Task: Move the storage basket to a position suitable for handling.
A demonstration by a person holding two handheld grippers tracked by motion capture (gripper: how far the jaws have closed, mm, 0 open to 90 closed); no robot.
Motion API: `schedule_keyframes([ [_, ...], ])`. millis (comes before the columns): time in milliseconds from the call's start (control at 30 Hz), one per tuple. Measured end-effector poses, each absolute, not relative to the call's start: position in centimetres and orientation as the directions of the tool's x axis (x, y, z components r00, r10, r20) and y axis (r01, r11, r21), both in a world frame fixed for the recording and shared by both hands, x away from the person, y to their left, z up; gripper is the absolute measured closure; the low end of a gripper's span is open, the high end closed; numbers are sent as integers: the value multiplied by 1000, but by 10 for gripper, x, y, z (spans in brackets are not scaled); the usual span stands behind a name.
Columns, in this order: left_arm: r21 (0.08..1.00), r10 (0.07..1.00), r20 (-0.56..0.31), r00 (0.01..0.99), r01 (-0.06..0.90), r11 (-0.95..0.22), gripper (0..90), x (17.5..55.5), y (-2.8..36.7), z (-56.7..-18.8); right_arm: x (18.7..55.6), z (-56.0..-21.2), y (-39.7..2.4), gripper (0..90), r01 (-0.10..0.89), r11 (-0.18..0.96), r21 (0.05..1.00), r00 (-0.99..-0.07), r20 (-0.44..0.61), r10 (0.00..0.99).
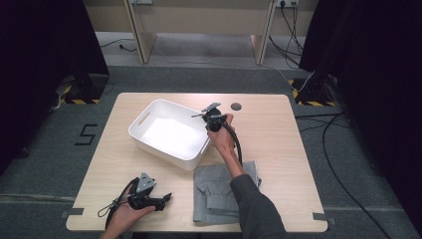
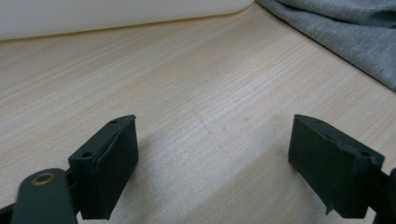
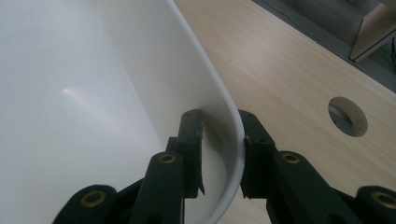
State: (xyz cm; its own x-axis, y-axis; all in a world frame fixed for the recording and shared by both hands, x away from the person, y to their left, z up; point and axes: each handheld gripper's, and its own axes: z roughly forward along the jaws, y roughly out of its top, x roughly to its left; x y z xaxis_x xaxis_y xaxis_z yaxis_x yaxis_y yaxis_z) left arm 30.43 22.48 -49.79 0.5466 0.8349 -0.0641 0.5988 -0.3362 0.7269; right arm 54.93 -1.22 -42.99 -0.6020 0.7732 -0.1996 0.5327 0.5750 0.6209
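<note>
A white plastic bin [image 1: 164, 151] stands on the wooden table [image 1: 278, 134], left of centre. My right gripper [image 1: 207, 119] is at the bin's far right corner. In the right gripper view its jaws straddle the bin's wall [image 3: 224, 107], one pad inside and one outside, and my right gripper [image 3: 219, 126] is shut on that rim. A folded grey garment [image 1: 219, 191] lies by the table's front edge, under the right forearm. My left gripper [image 1: 166, 198] rests near the front left edge. In its own view, my left gripper [image 2: 215, 140] is open over bare wood.
A round cable hole [image 1: 236, 106] is in the tabletop just right of the bin, also seen beyond the jaws [image 3: 348, 116]. The grey garment's edge [image 2: 341, 28] and the bin's base [image 2: 116, 14] lie ahead of the left gripper. Cables run over the floor at right.
</note>
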Motion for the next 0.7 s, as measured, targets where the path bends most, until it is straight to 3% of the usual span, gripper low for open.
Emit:
schedule_keyframes([
  [400,728,835,-66,546,599,-334,153,304,225,-498,573,-428,-9,726,528,594,607,-631,-188,753],
  [433,727,835,-64,547,599,-337,153,304,225,-498,572,-424,-11,555,573,520,634,-597,-111,794],
  [467,727,835,-64,547,599,-337,153,304,225,-498,568,-422,-10,500,598,487,637,-585,-69,808],
  [567,728,835,-66,546,599,-334,153,304,225,-498,557,-416,-7,427,591,480,648,-583,-68,810],
  [700,727,835,-63,547,599,-337,152,304,225,-498,524,-412,-5,330,583,520,624,-569,-142,810],
])
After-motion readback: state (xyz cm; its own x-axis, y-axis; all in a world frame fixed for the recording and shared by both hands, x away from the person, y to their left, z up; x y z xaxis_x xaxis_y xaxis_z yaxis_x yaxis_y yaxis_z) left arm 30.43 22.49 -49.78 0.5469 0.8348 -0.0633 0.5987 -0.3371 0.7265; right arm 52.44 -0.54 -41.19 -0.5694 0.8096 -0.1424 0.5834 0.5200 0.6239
